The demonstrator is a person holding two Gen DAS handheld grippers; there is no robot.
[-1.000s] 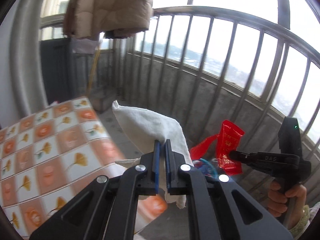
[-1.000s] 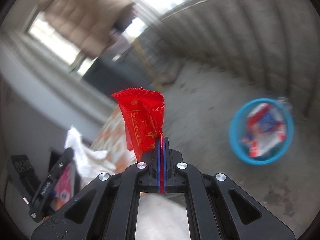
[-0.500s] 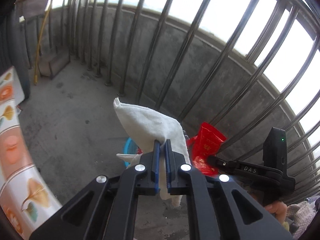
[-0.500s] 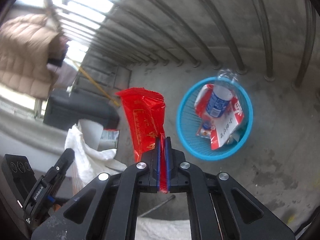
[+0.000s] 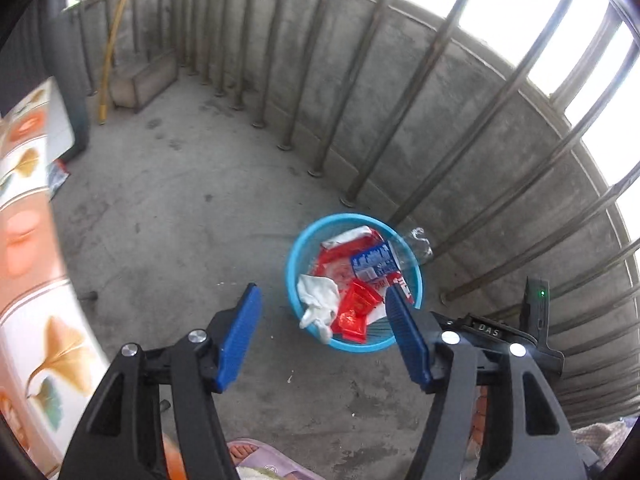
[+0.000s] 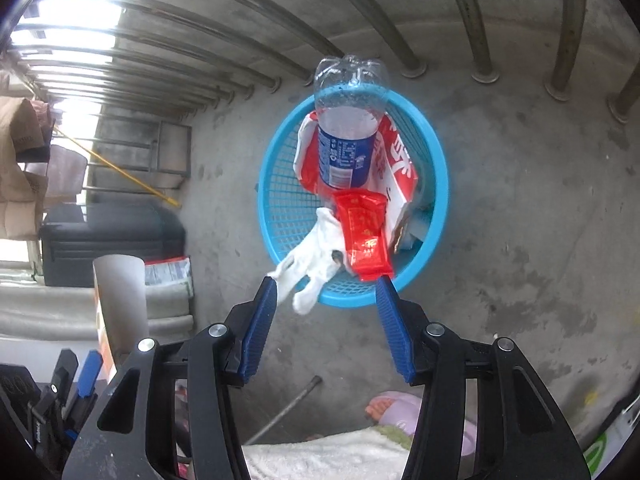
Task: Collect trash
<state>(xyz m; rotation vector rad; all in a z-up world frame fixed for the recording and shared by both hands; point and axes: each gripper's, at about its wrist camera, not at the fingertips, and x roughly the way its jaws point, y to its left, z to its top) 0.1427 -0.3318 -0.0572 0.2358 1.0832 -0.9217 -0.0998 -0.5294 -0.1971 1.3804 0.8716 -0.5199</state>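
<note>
A blue plastic basket [image 5: 294, 254] [image 6: 438, 184] stands on the concrete floor by the railing. In it lie a white tissue [image 5: 318, 300] [image 6: 316, 254], a red wrapper [image 5: 354, 310] [image 6: 366, 236], a clear bottle with a blue label [image 6: 346, 136] [image 5: 376, 262] and red-and-white packaging [image 6: 400, 162]. The tissue hangs over the basket's near rim. My left gripper [image 5: 322, 334] hovers above the basket's near side, jaws opening, nothing between them. My right gripper [image 6: 326, 324] hovers over the near rim, jaws opening and likewise empty.
Metal railing bars [image 5: 360, 80] on a low concrete wall run behind the basket. A table with a ginkgo-pattern cloth [image 5: 28, 240] is at the left. A dark bin [image 6: 108, 240], a yellow-handled stick [image 6: 116, 168] and a person's slippered foot [image 6: 394, 410] are nearby.
Both grippers swung down over the basket and opened. The tissue left my left gripper and the red wrapper left my right one; both now lie in the basket.
</note>
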